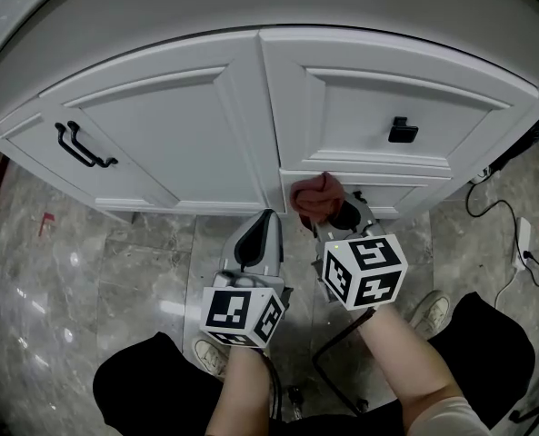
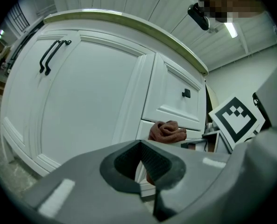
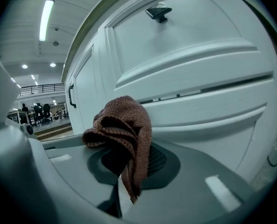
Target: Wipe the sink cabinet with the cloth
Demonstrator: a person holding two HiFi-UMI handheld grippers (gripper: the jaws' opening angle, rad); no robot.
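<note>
Our left gripper (image 1: 267, 214) and right gripper (image 1: 329, 213) are grey with dark ribbed pads (image 2: 152, 161), each bearing a white cube (image 1: 242, 314) of black square markers; we wear black trousers (image 1: 137, 384), pale shoes (image 1: 430, 311) and a light sleeve (image 1: 455, 418)

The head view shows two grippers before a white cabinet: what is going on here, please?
A person stands at a white panelled sink cabinet, holding a gripper in each hand. The right gripper is shut on a crumpled reddish-brown knitted cloth and holds it up at the lower drawer front, near the cabinet's centre post. Whether the cloth touches the panel cannot be told. The left gripper is shut with nothing in it and hangs just beside, lower and to the left.
</note>
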